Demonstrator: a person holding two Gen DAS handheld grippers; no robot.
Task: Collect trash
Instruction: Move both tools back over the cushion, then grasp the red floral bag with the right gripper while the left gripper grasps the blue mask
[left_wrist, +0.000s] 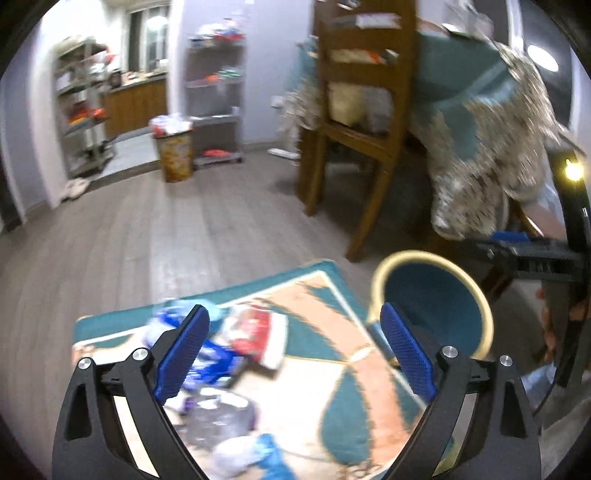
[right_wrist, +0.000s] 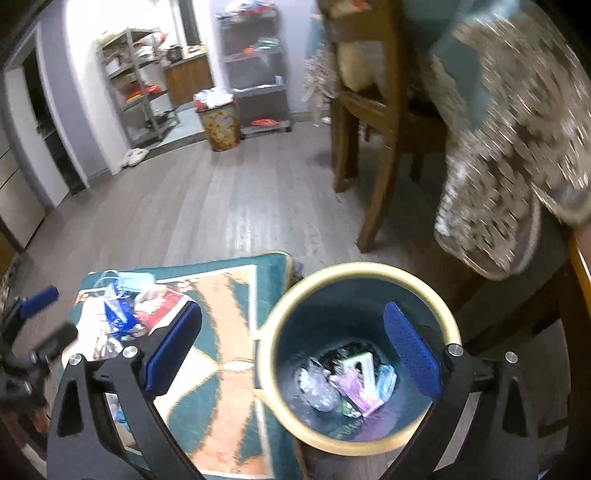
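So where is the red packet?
In the left wrist view, the red packet lies on the rug, left of the bin, touching the blue wrapper.

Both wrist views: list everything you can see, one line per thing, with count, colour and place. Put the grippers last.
bin: one, teal with cream rim, on the floor right of the mat, some trash inside
mat: one, teal and orange, on the floor
loose trash: one pile, blue, red and clear wrappers, on the mat's left part
chair: one, brown wood, behind the bin
tablecloth: one, teal and beige, hanging at right
far trash can: one, patterned orange, full, by the shelves
shelving racks: three, grey metal, along the far wall
left gripper: black with blue pads, open, above the mat, empty
right gripper: same colours, open, over the bin, empty
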